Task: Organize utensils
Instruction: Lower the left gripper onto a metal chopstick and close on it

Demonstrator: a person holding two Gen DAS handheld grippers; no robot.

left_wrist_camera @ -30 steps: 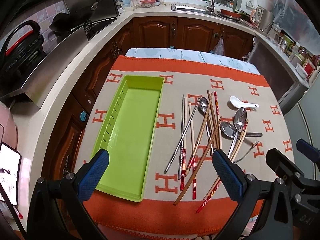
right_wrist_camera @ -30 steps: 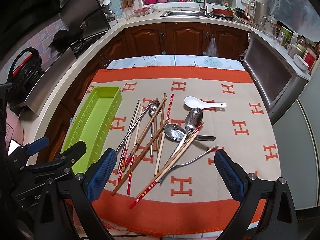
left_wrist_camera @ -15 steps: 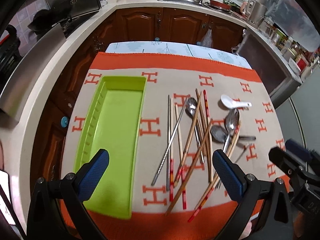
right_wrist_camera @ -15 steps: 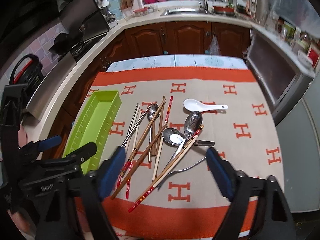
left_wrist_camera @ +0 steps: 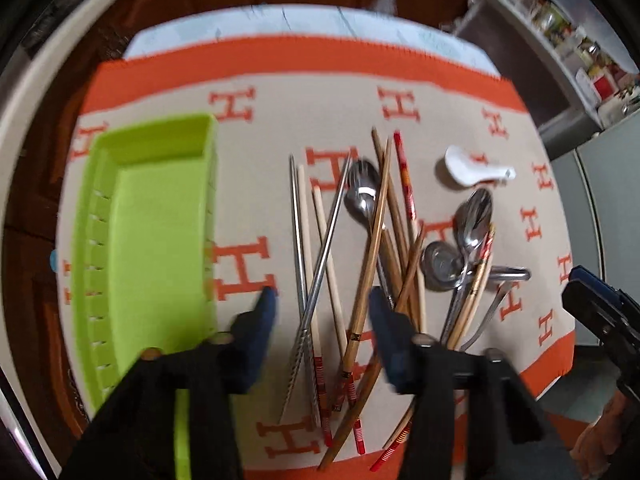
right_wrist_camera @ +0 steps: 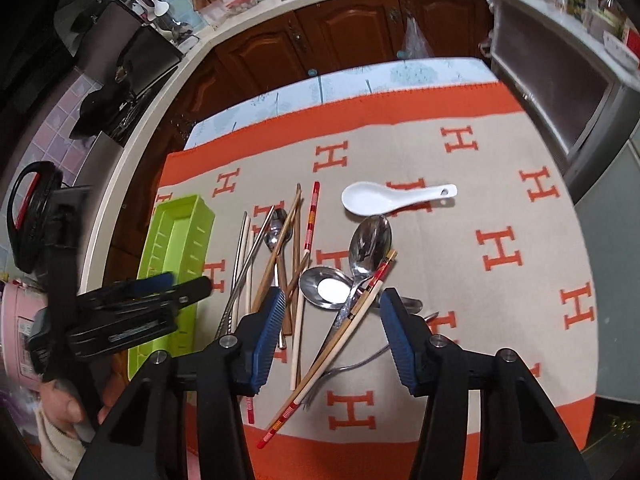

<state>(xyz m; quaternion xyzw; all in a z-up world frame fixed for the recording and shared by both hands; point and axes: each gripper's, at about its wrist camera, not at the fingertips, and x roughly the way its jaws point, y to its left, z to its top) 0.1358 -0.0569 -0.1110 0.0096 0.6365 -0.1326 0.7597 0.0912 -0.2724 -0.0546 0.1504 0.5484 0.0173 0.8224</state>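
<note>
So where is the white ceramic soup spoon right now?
The white ceramic soup spoon lies alone on the orange-and-beige patterned cloth, at the far right of the utensil pile, just beyond the large steel spoon; its handle points right in both views.

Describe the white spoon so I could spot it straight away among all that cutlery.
Start at the orange-bordered cloth with the H pattern. Right of the green tray lies a jumble of chopsticks and metal spoons; the white spoon lies alone just beyond it, on the far side. It is the only glossy white ceramic piece, short, with a hole in its handle.

Glossy metal spoons (right_wrist_camera: 368, 246), wooden chopsticks (left_wrist_camera: 370, 240), matt plastic tray (left_wrist_camera: 160, 240), woven cloth (right_wrist_camera: 500, 200).
</note>
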